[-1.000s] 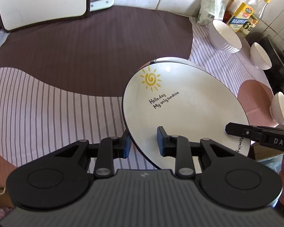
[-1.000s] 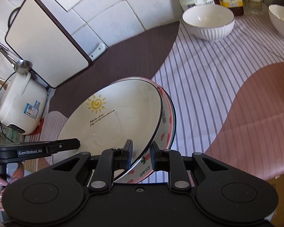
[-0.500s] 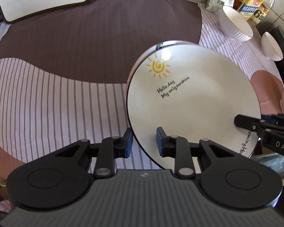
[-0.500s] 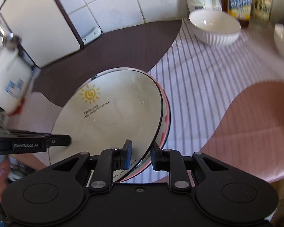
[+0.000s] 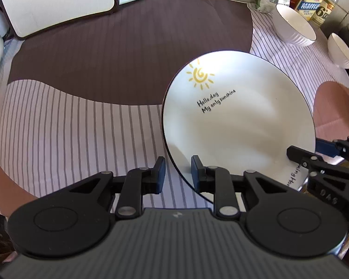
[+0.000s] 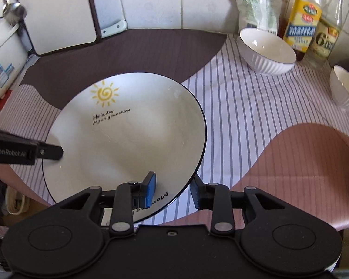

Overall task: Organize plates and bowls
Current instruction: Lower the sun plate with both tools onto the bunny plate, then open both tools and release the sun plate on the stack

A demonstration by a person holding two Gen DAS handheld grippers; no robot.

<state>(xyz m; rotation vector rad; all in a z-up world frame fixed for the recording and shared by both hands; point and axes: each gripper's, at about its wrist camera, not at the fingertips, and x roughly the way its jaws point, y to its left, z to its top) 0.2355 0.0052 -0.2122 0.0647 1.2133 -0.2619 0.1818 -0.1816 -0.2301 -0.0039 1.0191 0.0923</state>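
- Since a second ago the sun-print plate [image 6: 128,134] has come down from its tilt to lie flatter and nearer the striped cloth [image 5: 65,139], hiding the pink-patterned dish that showed beneath its right edge.
- Right gripper [image 6: 172,190]: its jaws are opening, and the plate's near rim runs between them — the blue pad sits over the inner face, the other finger stands clear outside the rim, so nothing is pinched any more.
- Left gripper [image 5: 178,172]: narrow gap, with the plate's near-left rim passing through it. The right-hand pad lies on the white face; I see a sliver of cloth between the rim and the left-hand pad, so I cannot tell whether it clamps or only cradles.
- Where the plate is: near the front edge of the counter, towards the right of the brown patch, with its sun motif on the far side and lettering near.
- What the coming move turns on, as I judge it: both grippers meet the plate at its near rim, left one at the near-left, right one at the near-right. With the right one letting go, the left is the hand left in charge of settling it.
- Two white bowls — the ribbed bowl [image 6: 267,53] and a smaller bowl [image 6: 344,88] — wait far right, well apart from the plate, beside the bottles [image 6: 314,28].
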